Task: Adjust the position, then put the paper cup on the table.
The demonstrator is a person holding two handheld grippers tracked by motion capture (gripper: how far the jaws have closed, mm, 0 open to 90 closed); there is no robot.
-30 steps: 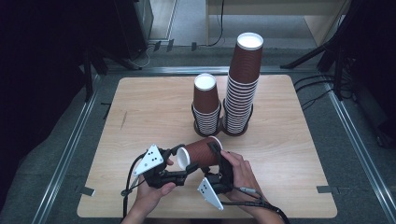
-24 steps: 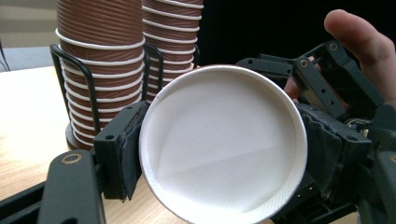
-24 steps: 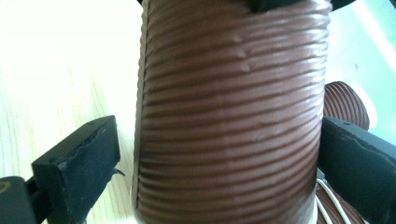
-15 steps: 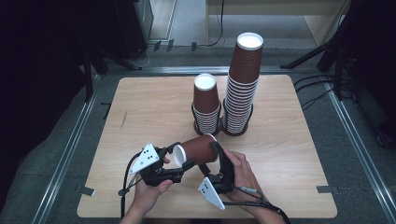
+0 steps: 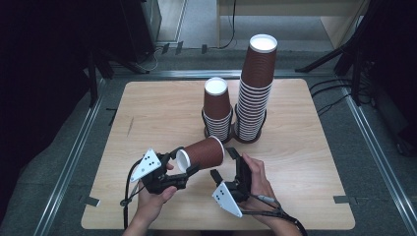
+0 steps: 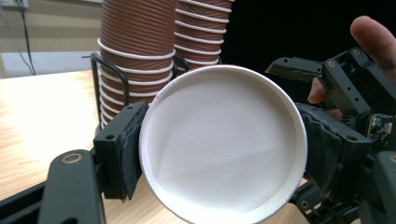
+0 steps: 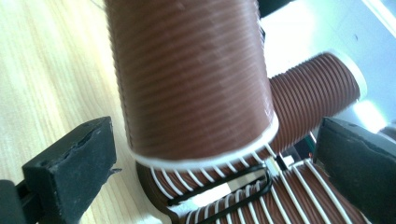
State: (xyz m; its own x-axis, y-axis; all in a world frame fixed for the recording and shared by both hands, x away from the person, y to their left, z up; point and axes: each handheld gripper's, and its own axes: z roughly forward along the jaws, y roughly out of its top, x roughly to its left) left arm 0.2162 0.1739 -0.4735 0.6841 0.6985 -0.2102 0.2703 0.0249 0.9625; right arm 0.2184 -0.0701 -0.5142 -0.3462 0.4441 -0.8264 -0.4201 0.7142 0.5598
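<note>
Gripping a brown paper cup (image 5: 200, 153) sideways in my left gripper (image 5: 178, 169), pads pressed on its sides, white inside facing me. My right gripper (image 5: 225, 164) stands wide open just beside the cup's rim, touching nothing. Beyond both, two cup stacks (image 5: 258, 88) stand in black wire holders (image 5: 210, 129).

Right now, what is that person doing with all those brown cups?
A person holds a gripper in each hand at a wooden table. The left gripper is shut on one brown paper cup, gripping it at its base and holding it on its side above the table. The right gripper is open, right beside the cup's rim. Behind them, two stacks of upside-down cups stand in black wire holders: a short stack and a tall stack.
</note>
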